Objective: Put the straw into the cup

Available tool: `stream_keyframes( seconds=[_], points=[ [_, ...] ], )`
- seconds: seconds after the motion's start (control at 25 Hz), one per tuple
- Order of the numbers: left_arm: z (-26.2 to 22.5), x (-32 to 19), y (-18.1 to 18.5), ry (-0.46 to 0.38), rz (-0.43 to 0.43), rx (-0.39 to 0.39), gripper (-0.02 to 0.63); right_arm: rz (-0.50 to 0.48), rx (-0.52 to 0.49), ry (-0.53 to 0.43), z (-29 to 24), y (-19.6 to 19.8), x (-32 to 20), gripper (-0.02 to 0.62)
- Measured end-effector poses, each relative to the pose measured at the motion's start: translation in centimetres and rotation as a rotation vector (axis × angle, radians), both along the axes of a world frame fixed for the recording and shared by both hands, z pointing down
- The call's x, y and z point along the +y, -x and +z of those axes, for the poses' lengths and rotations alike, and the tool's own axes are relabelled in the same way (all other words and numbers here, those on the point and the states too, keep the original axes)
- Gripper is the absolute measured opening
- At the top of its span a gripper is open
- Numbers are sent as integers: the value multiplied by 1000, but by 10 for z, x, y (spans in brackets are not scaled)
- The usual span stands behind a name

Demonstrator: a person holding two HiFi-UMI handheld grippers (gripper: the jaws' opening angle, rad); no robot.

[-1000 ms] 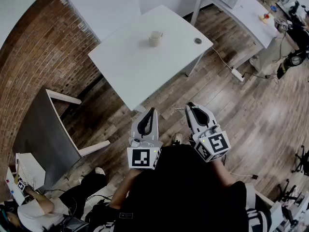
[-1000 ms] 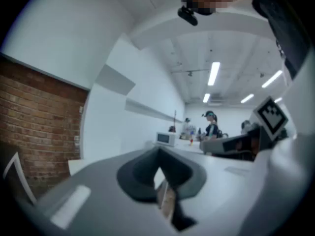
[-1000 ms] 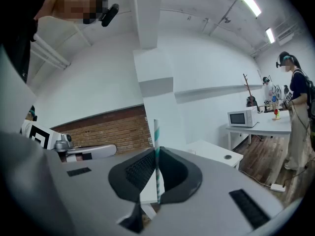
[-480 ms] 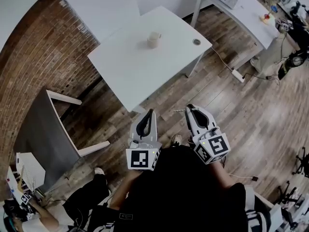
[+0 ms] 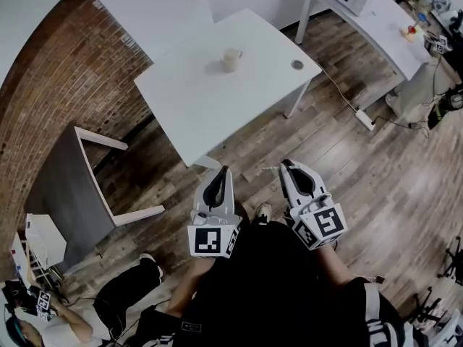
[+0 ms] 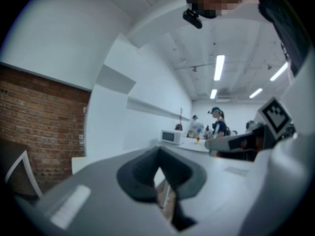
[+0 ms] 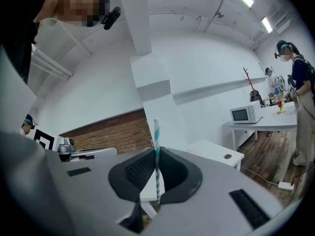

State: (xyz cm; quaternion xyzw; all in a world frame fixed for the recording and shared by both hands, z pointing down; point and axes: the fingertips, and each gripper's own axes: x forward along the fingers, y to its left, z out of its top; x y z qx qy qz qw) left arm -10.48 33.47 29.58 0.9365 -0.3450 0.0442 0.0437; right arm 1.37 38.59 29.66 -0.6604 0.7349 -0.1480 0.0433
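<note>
Two grippers show in the head view, held low and close to the person's body, side by side above the wooden floor (image 5: 347, 157). The left gripper (image 5: 226, 172) and the right gripper (image 5: 286, 165) both point toward the white counter (image 5: 210, 107) and are well apart from it. Only this view shows the cup (image 5: 231, 58), which stands upright on the counter's far half. A round hole (image 5: 297, 63) lies near the counter's right corner.

From up here the straw is too thin to make out with certainty. The right gripper view shows it plainly: the straw (image 7: 157, 156), white with teal stripes, stands upright, pinched between the dark fingers (image 7: 138, 173), and rises above their tips. Behind it are a brick wall (image 7: 113, 132), the counter's corner and a microwave (image 7: 242, 114) on a second counter.

The left gripper view shows its fingers (image 6: 140, 178) pressed together at the tips with nothing between them. A narrow slit below the tips reveals only a bit of floor.
</note>
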Motion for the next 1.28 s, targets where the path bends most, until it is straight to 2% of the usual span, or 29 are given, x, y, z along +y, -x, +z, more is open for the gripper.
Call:
stream_keyframes(
  seconds=[0.24, 0.48, 0.72, 0.96, 1.28],
  points=[
    [5, -16, -9, 11, -27, -24, 5, -19, -24, 5, 5, -12, -20, 25],
    [15, -61, -33, 15, -14, -10, 5, -14, -6, 15, 12, -32, -64, 25],
    [13, -133, -56, 14, 3, 8, 5, -12, 14, 36, 10, -49, -135, 25],
    [13, -206, -74, 48, 2, 37, 5, -3, 34, 48, 5, -68, -212, 25],
    [23, -286, -71, 91, -7, 62, 5, 0, 60, 80, 11, -73, -303, 25]
  ],
)
